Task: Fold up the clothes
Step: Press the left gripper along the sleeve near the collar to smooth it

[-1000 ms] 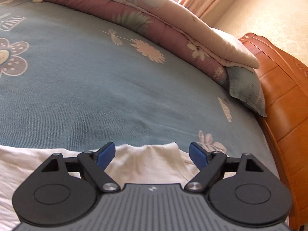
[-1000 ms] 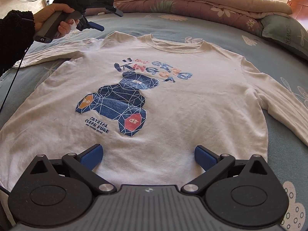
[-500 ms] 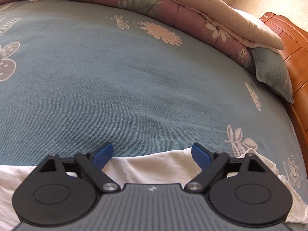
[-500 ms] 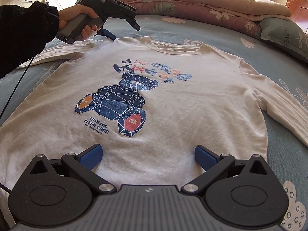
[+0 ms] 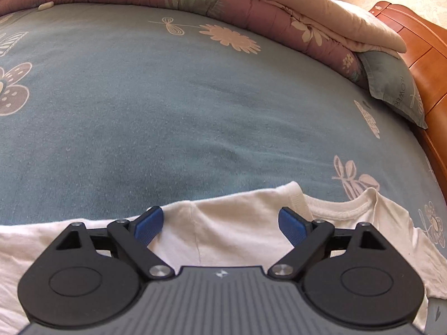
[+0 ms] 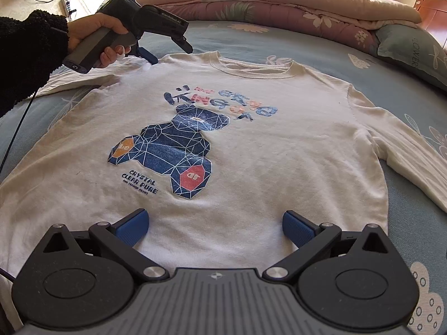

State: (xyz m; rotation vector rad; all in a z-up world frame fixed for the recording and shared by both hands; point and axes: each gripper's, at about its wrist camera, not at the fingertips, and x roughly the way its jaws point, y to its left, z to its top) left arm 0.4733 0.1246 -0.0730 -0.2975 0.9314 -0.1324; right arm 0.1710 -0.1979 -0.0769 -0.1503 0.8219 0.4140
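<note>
Centrally, a white long-sleeved shirt (image 6: 251,128) lies flat and face up on the bed (image 6: 307,44), its collar (image 6: 255,68) toward twelve o'clock and its hem toward six o'clock in the right wrist view. A printed bear (image 6: 173,156) with lettering occupies the chest. One sleeve (image 6: 413,162) extends toward three o'clock; the other sleeve (image 6: 69,81) extends toward nine o'clock, beneath the left gripper.

The right gripper (image 6: 213,226) hovers at six o'clock over the shirt's lower part, its blue fingers (image 6: 131,227) spread wide with only cloth showing between them. The left gripper (image 6: 167,53), held by a hand (image 6: 95,32) emerging from a dark fuzzy sleeve, sits at ten o'clock over the shoulder of the shirt; one blue fingertip touches or nearly touches the fabric there. In the left wrist view the left gripper (image 5: 219,223) also shows its fingers (image 5: 146,223) wide apart, with the shoulder seam between them and the collar (image 5: 343,209) at three o'clock.

A folded quilt (image 6: 279,2) and a pillow (image 6: 413,50) lie along the bed's far edge, from twelve to two o'clock.
</note>
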